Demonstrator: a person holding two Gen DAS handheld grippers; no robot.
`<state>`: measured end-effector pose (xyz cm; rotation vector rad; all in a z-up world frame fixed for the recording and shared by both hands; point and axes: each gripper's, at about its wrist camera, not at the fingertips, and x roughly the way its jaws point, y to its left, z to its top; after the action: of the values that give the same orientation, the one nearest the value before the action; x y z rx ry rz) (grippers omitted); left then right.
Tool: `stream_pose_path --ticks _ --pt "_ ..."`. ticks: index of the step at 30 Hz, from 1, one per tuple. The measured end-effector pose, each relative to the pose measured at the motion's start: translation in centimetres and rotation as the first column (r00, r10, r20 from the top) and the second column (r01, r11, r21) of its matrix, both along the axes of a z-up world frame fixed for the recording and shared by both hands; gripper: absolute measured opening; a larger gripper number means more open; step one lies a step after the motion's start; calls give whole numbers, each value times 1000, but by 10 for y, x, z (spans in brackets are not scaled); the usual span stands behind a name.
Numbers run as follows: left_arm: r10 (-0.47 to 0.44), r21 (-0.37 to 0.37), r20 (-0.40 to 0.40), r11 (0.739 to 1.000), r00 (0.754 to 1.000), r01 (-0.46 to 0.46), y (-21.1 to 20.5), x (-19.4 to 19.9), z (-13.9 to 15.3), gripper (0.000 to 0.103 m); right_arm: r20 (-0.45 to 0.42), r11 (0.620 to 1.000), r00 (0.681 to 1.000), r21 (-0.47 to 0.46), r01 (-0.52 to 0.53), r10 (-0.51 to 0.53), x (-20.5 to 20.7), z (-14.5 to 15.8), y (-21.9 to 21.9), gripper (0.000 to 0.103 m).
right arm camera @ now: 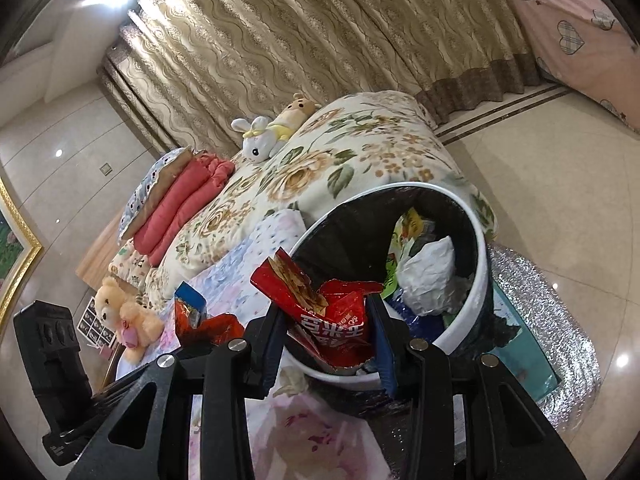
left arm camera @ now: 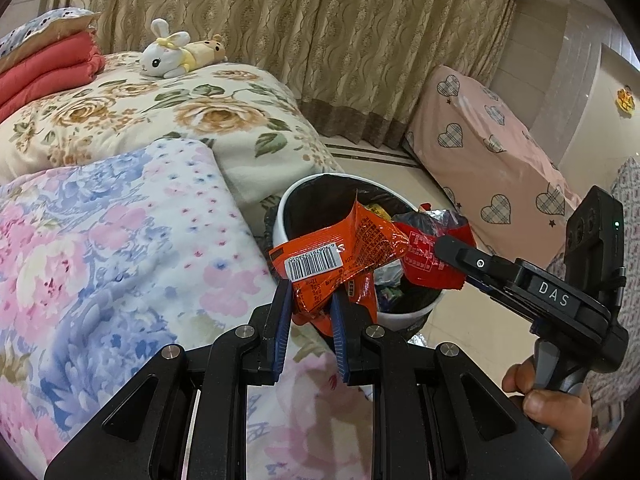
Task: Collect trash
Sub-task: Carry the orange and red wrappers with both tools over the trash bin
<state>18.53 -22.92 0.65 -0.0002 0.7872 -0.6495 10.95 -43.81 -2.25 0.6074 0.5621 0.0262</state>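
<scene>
White trash bin (left arm camera: 288, 224) lined in black stands on the floor beside the bed (left arm camera: 120, 200), left tongs (left arm camera: 310, 300) clamped on orange wrapper (left arm camera: 344, 256) over its rim, right tongs (right arm camera: 326, 332) clamped on red wrapper (right arm camera: 332, 320) at its mouth.
</scene>
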Motion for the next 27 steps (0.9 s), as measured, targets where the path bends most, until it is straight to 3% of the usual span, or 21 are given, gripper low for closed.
stream_pose_path --ticks 27 --pt "-25 40 8 999 1000 24 -43 17 0 18 -17 1000 1000 -14 20 -21 21 1 -31 41"
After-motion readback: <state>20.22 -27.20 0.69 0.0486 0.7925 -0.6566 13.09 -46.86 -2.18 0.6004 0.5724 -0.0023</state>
